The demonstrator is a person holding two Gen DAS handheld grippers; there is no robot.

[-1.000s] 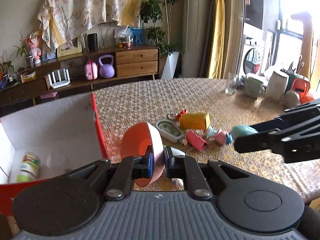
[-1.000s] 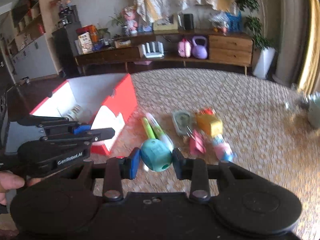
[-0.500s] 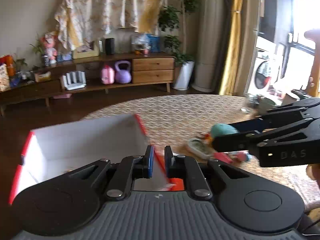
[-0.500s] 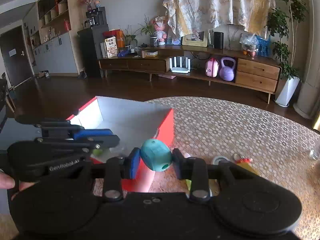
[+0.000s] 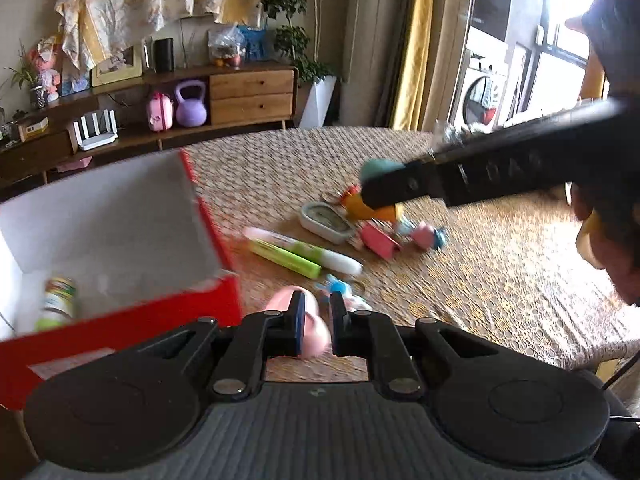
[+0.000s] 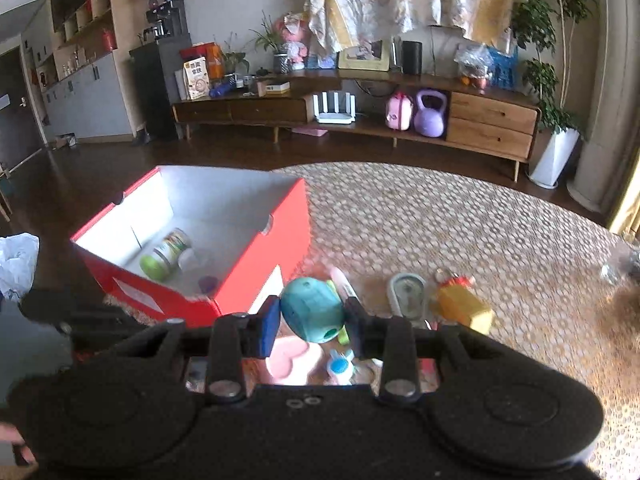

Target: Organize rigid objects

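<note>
My right gripper [image 6: 312, 316] is shut on a teal egg-shaped toy [image 6: 312, 310] and hovers just right of the red box [image 6: 298, 240], above the table. The left wrist view shows it from the side [image 5: 376, 192], with the teal toy [image 5: 380, 168] at its tip. My left gripper [image 5: 319, 322] is shut and holds nothing. A pink heart-shaped piece [image 5: 310, 330] on the table shows through its narrow gap. The red box [image 5: 228, 300] has a white inside and holds a green-lidded jar [image 6: 166, 256]. In the right wrist view the left gripper [image 6: 80, 316] is a dark blur at the box's near side.
On the patterned tablecloth lie a green and a white tube [image 5: 304, 256], an oval tin [image 5: 326, 222], a yellow block [image 6: 464, 306], a pink clip [image 5: 380, 240] and a small blue-white toy [image 6: 340, 366]. A person's head [image 5: 608, 240] is at the right. A glass [image 6: 608, 272] stands far right.
The orange-and-white item seen between my left fingers a second ago is gone. The left gripper swung over the box and back. The right gripper carried the teal toy toward the box.
</note>
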